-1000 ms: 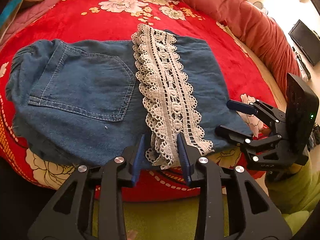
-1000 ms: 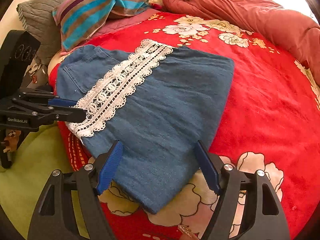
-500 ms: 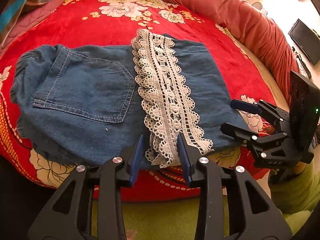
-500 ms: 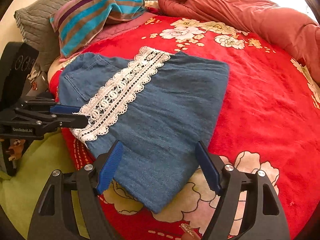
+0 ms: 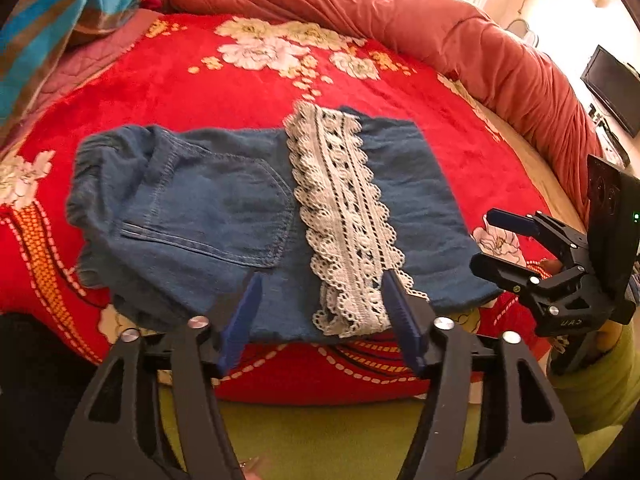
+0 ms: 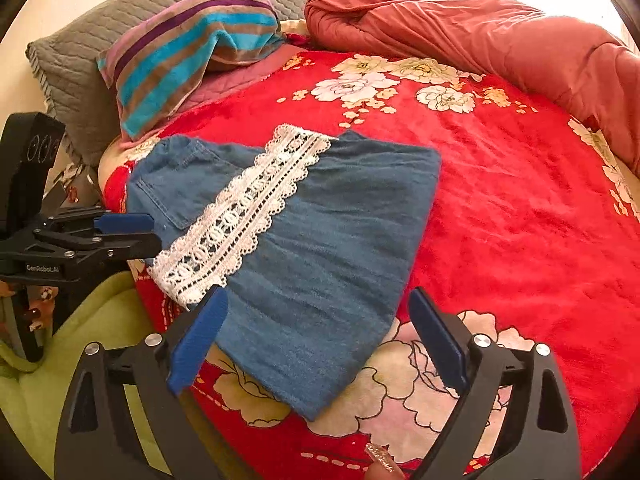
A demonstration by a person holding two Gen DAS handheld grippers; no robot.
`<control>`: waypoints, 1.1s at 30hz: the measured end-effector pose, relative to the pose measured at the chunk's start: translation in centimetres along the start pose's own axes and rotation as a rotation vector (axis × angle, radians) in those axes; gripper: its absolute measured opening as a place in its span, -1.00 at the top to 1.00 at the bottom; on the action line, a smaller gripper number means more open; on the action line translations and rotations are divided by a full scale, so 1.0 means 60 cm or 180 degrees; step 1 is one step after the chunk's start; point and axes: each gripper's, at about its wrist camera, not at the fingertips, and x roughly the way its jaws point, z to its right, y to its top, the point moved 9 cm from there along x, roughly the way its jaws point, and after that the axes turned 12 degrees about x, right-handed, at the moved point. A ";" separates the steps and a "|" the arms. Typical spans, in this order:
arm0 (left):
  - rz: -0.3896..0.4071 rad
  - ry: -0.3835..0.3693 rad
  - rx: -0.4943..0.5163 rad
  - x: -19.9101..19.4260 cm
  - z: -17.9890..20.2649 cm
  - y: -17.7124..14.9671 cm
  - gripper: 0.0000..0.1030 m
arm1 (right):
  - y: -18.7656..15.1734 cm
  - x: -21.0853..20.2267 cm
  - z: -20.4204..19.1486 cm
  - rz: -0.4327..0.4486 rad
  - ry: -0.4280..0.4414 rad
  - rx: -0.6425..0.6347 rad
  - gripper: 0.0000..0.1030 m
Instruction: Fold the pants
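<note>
Left wrist cam: both claws, left (image 5: 322, 312) & right (image 5: 490, 240), opening w/ nothing between; pants (image 5: 224, 216) looking soft, floppy denim — prob. best pinching near-edge corners.

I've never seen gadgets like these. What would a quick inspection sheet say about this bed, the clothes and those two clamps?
Surface: red floral blanket on a bed.
Job's things: denim pants folded flat, white lace trim across the top, back pocket showing.
Clutter: striped pillow, grey quilted pillow, rolled pink quilt.
Grippers: left hand-held gripper and right hand-held gripper, jaws opening, nothing pinched, both at the near edge of the pants.
Cables: nothing seen.
Surroundings: dark screen beside the bed, green cloth below the bed's edge.
</note>
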 end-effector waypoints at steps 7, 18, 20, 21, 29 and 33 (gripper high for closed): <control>0.0096 0.0190 -0.0097 -0.024 -0.030 0.004 -0.63 | 0.019 -0.006 -0.006 0.0064 -0.0059 -0.0003 -0.88; 0.0266 0.0332 -0.0386 -0.057 -0.089 -0.001 -0.81 | 0.055 -0.008 -0.049 0.0127 -0.0025 -0.0207 -0.91; 0.0290 0.0349 -0.0464 -0.063 -0.104 -0.004 -0.81 | 0.068 -0.008 -0.061 0.0157 -0.0013 -0.0259 -0.91; 0.0297 0.0359 -0.0497 -0.066 -0.110 -0.006 -0.81 | 0.073 -0.007 -0.067 0.0173 0.0001 -0.0274 -0.91; 0.0340 0.0343 -0.0844 -0.077 -0.162 -0.031 -0.81 | 0.094 0.009 -0.112 0.0154 0.0098 -0.0454 -0.91; 0.0334 0.0316 -0.0949 -0.074 -0.178 -0.042 -0.81 | 0.101 0.017 -0.132 0.0141 0.0123 -0.0548 -0.91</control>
